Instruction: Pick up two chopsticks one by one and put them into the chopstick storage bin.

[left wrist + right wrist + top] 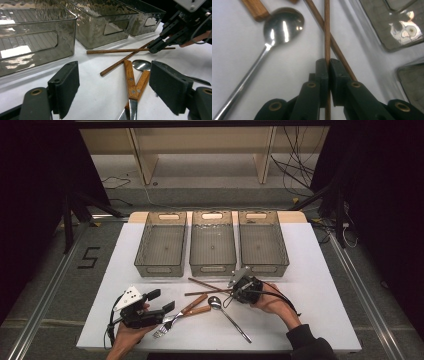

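Right gripper (pixel 328 65) pinched on a chopstick (pixel 327 30), bins ahead.

I see the stick's long axis run straight out between my closed jaws, crossing its twin (pixel 332 41) just past the tips; spoon (pixel 283 25) off to one side. My left gripper (pixel 161 301) hangs spread over the fork (pixel 167 321). Three smoked bins (pixel 262 242) sit beyond. Floor mark reads "5".
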`<state>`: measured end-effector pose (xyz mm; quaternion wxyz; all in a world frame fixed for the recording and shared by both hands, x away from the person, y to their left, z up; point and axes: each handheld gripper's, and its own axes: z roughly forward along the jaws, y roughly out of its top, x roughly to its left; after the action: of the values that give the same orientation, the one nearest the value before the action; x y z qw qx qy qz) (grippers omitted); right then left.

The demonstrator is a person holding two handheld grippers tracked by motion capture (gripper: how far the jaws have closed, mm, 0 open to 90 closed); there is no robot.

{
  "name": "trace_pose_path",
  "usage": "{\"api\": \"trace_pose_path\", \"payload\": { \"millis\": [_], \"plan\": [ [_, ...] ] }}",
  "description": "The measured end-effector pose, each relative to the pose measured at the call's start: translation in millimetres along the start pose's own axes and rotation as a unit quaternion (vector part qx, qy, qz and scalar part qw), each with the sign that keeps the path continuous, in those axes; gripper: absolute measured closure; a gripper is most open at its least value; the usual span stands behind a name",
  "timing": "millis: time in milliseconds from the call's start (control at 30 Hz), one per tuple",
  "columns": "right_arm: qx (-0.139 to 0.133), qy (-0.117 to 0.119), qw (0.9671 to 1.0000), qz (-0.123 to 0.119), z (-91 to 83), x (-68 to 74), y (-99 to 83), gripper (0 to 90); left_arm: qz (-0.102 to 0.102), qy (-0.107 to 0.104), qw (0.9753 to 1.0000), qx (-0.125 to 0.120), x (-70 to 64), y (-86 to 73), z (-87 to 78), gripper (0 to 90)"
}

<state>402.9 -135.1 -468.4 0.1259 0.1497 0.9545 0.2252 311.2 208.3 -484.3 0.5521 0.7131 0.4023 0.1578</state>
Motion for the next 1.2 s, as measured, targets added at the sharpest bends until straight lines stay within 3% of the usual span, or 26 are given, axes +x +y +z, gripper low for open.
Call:
{"api": "trace_pose_path", "payload": {
  "millis": [100, 333, 367, 433, 467, 700, 767, 833, 867, 933, 967, 1000, 1200],
  "plan": [
    [-0.007, -0.003, 0.9999, -0.008, -3.3, 1.8, 0.4, 86.4, 0.000, 0.000, 1.0000, -0.001, 0.1, 0.0, -0.1, 23.9],
    [-0.055, 0.000, 0.9984, -0.015, -24.6, 10.5, 7.3, 86.4, -0.003, 0.003, 1.0000, -0.004, 0.3, 0.2, -0.4, 24.0],
    [-0.073, 0.003, 0.9972, -0.010, -30.8, 12.8, 12.1, 86.4, -0.002, 0.004, 1.0000, -0.005, 0.6, 0.3, -0.6, 23.9],
    [-0.084, 0.006, 0.9965, -0.007, -34.0, 14.1, 15.7, 86.4, -0.003, 0.005, 1.0000, -0.006, 1.0, 0.4, -1.0, 23.9],
    [-0.103, 0.006, 0.9946, 0.000, -38.9, 16.4, 24.3, 86.4, -0.003, 0.005, 1.0000, -0.007, 1.1, 0.5, -1.2, 23.9],
    [-0.148, -0.015, 0.9872, 0.059, -41.1, 9.7, 66.0, 86.4, -0.006, 0.008, 0.9999, -0.012, 1.2, 0.7, -2.2, 23.9],
    [-0.149, -0.015, 0.9862, 0.070, -39.0, 7.1, 72.2, 86.4, -0.005, 0.009, 0.9999, -0.013, 1.6, 0.8, -2.7, 23.9],
    [-0.144, -0.025, 0.9845, 0.097, -31.1, -0.4, 89.1, 86.4, -0.005, 0.011, 0.9998, -0.014, 2.1, 1.0, -3.3, 24.0],
    [-0.144, -0.025, 0.9845, 0.097, -31.1, -0.4, 89.1, 86.4, -0.004, 0.011, 0.9998, -0.014, 2.3, 1.1, -3.7, 24.0],
    [-0.151, -0.030, 0.9796, 0.129, -22.9, -9.2, 102.1, 86.3, -0.006, 0.012, 0.9998, -0.016, 2.2, 1.1, -3.9, 23.9],
    [-0.151, -0.030, 0.9796, 0.129, -22.9, -9.2, 102.1, 86.3, -0.006, 0.013, 0.9998, -0.016, 2.2, 1.2, -4.0, 23.9],
    [-0.153, -0.034, 0.9755, 0.154, -18.4, -14.2, 109.5, 86.3, -0.006, 0.013, 0.9998, -0.017, 2.2, 1.2, -4.1, 23.9],
    [-0.140, -0.052, 0.9717, 0.183, -6.8, -26.3, 132.3, 86.4, -0.007, 0.012, 0.9997, -0.018, 2.0, 1.4, -4.1, 23.9]
  ]
}}
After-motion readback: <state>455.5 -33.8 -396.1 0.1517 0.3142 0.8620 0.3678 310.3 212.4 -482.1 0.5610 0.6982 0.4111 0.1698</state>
